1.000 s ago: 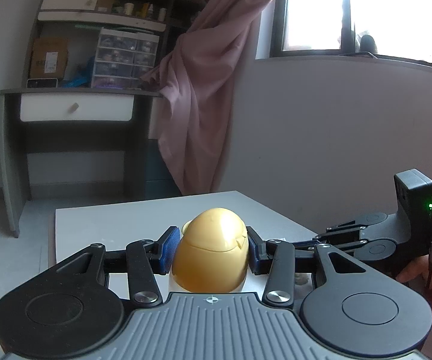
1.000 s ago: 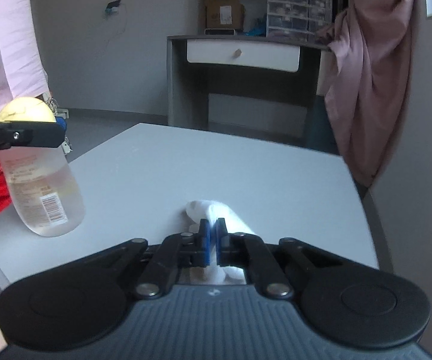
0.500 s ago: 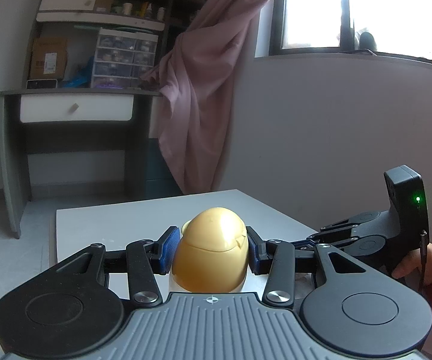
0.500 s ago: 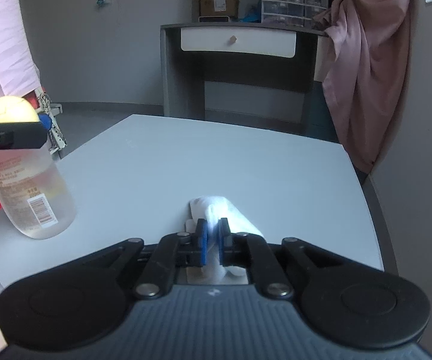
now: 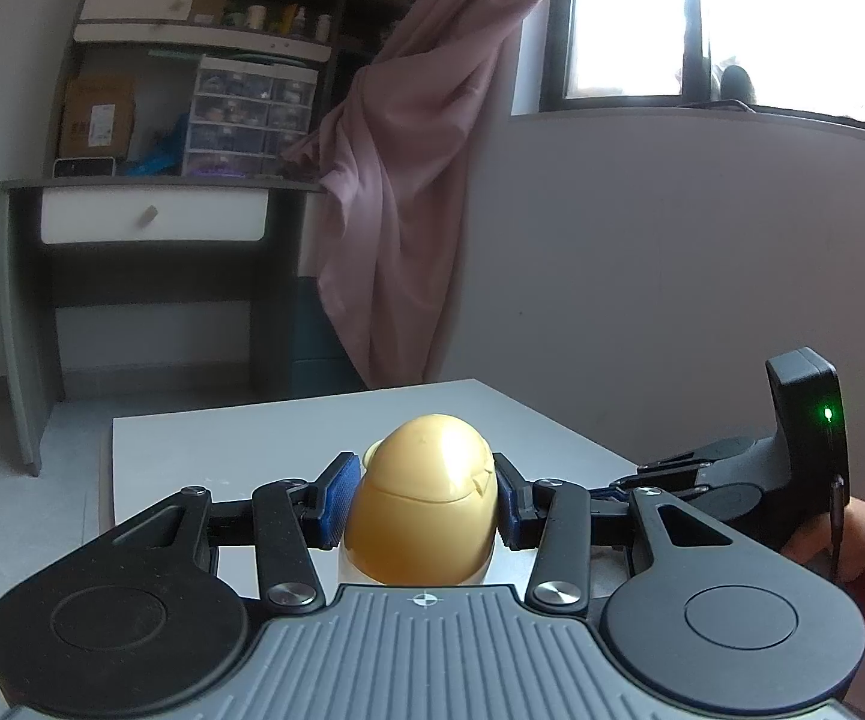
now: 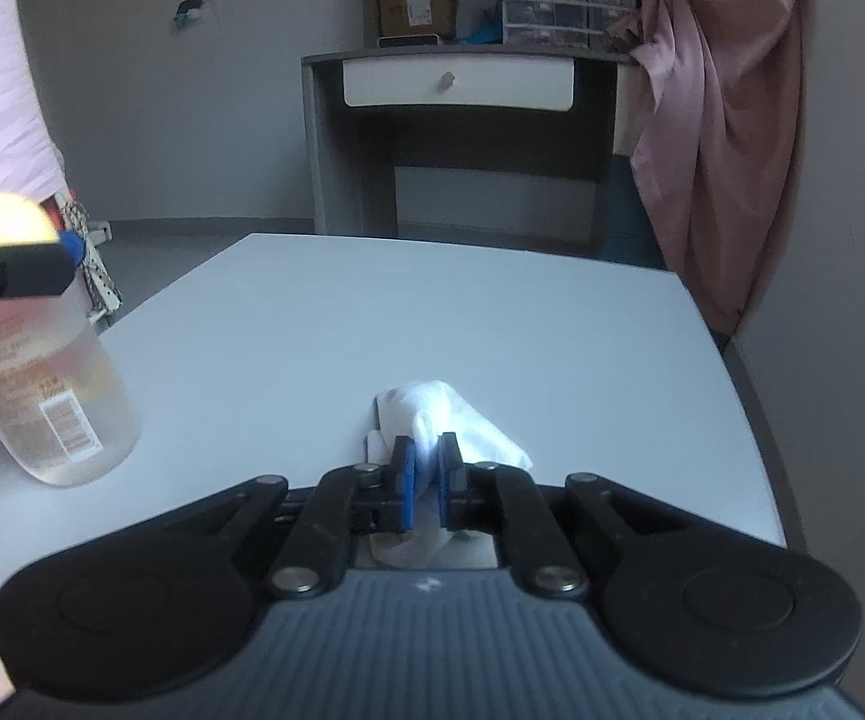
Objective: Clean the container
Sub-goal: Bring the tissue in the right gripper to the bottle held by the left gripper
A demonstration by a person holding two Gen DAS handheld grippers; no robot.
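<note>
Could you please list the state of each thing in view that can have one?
Bottle: upright on the table, yellow cap closed.
Left hand-held gripper: shut on the yellow cap.
Right hand-held gripper: shut on the white cloth.
White cloth: crumpled, against the table.
Desk drawer: closed.

Left gripper (image 5: 423,504) clamps the yellow cap (image 5: 426,498) — bottle upright.

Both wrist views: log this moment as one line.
left tool: shut on bottle cap | bottle: upright on table | right tool: shut on white cloth | cloth apart from bottle
</note>
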